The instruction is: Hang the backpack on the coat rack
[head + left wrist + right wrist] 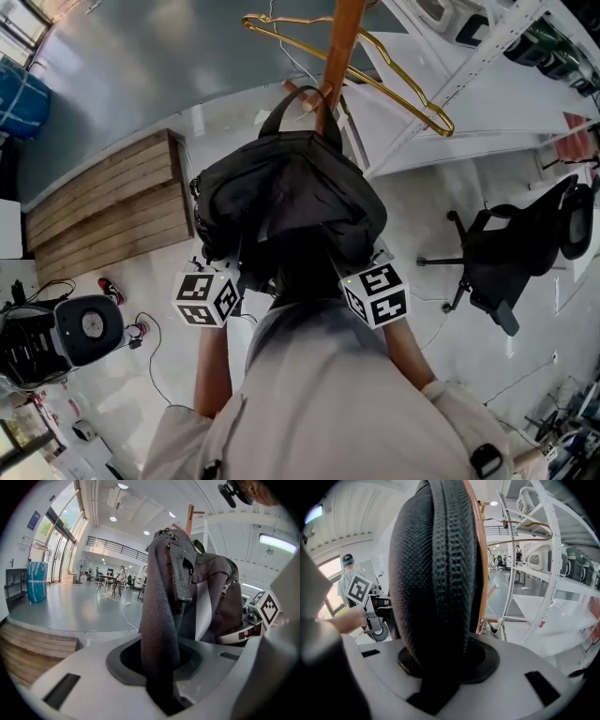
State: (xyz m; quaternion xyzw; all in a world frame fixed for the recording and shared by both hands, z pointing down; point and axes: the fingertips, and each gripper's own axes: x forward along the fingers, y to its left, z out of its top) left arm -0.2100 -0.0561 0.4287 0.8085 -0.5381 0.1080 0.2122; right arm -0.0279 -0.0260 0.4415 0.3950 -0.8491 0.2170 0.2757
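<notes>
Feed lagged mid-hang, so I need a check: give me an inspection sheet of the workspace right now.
Surface: pale floor; wooden platform at left.
Job's things: backpack held up against coat rack; whether its handle is hooked, cannot tell.
Clutter: gold hanger, office chair.
Grippers: left gripper and right gripper both shut on backpack straps.
Cables: black cable on floor.
Surroundings: white shelving.
</notes>
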